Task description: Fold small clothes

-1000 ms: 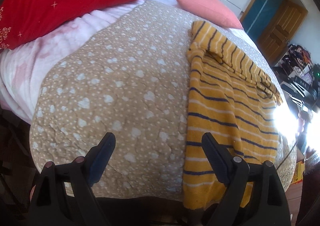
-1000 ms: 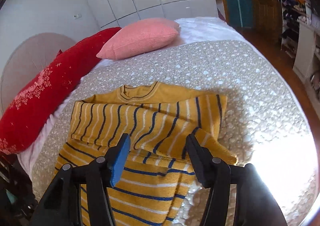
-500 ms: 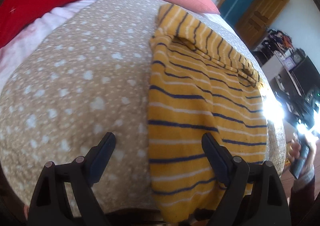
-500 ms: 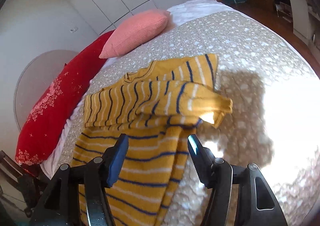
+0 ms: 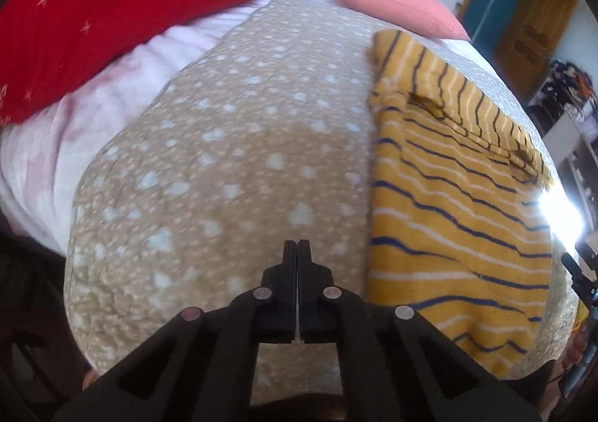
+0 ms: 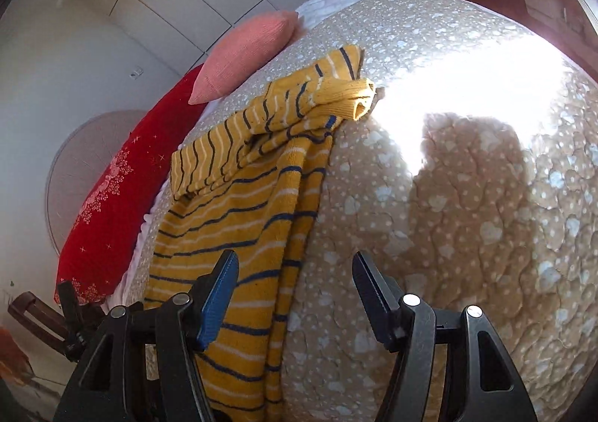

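A small yellow sweater with navy and white stripes [image 5: 448,205] lies flat on the beige spotted quilt [image 5: 231,168], its sleeves folded across the chest. My left gripper [image 5: 297,246] is shut and empty, above the quilt just left of the sweater's hem. In the right wrist view the sweater [image 6: 239,220] runs away from me, a folded sleeve cuff [image 6: 355,100] at its far right. My right gripper [image 6: 295,272] is open and empty, straddling the sweater's right edge near the hem.
A long red cushion [image 5: 123,11] and a pink pillow [image 5: 396,3] lie at the head of the bed. The quilt drops off at the bed's near edge. A wooden door [image 5: 530,29] and cluttered shelves stand to the right. Bright sunlight falls on the quilt [image 6: 467,74].
My left gripper has closed from open and shifted left off the sweater onto bare quilt. My right gripper has dropped lower and nearer to the sweater's right edge, still open.
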`<state>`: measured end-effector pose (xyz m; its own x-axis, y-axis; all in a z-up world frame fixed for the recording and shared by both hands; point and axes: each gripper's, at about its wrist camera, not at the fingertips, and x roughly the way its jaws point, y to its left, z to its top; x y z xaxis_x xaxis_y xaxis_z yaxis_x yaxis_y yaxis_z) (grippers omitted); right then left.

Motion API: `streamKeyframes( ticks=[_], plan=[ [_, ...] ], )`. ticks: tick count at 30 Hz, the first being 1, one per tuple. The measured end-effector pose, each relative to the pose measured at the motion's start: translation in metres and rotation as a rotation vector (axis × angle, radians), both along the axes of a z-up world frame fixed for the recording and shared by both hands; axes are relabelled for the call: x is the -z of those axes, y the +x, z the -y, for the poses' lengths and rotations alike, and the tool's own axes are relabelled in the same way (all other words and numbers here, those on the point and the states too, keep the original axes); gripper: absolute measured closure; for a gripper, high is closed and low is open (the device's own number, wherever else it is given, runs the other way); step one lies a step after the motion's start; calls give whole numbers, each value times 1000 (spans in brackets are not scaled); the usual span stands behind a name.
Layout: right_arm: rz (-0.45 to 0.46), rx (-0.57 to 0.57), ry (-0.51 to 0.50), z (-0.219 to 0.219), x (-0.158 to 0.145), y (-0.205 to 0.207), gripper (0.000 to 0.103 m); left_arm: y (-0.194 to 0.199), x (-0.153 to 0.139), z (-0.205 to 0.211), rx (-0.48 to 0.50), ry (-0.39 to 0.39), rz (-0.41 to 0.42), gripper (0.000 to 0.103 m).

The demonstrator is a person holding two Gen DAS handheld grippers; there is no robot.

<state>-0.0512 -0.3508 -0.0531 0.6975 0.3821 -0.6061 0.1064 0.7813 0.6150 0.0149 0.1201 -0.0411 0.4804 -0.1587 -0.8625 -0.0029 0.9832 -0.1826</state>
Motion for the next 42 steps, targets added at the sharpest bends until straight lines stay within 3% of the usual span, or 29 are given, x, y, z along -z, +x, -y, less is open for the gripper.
streamKeyframes(
  ticks=[2,3,6,7,11,15,20,23,30,35,37,39,40,42],
  plan=[
    [33,-19,11,-6,-12,18,34,-10,-7,-11,-11,-37,11,102],
    [48,-27,9,-10,-18,28,34,-16,-12,-15,-13,-29,26,94],
    [86,-93,-17,-39,-38,65,33,-33,-23,-15,-28,-6,79,48],
    [96,-126,-32,-54,-45,80,33,-36,-25,-13,-30,-11,94,41],
    [98,-240,-72,-121,-56,140,33,-43,-30,0,28,-27,120,39],
    [95,-273,-158,-177,-53,206,26,-38,-28,8,65,-26,132,37],
    [-42,-243,-223,-217,-16,290,25,-28,-15,-8,62,-70,111,37],
    [-143,-276,-284,-239,9,326,95,-23,-5,-25,35,-91,85,37],
    [-79,-387,-218,-286,0,342,101,-16,8,-46,-16,-115,59,37],
    [-99,-427,-187,-313,8,336,97,-19,1,-33,6,-99,65,37],
    [-94,-437,-117,-303,1,318,87,-23,-2,-26,26,-105,67,32],
    [-81,-478,-21,-284,-14,295,65,-24,-2,-23,35,-120,59,29],
    [-68,-495,16,-271,-23,281,61,-24,-2,-21,39,-139,51,29],
    [-29,-519,28,-240,-45,247,48,-25,-1,-16,45,-159,43,29]
  ],
)
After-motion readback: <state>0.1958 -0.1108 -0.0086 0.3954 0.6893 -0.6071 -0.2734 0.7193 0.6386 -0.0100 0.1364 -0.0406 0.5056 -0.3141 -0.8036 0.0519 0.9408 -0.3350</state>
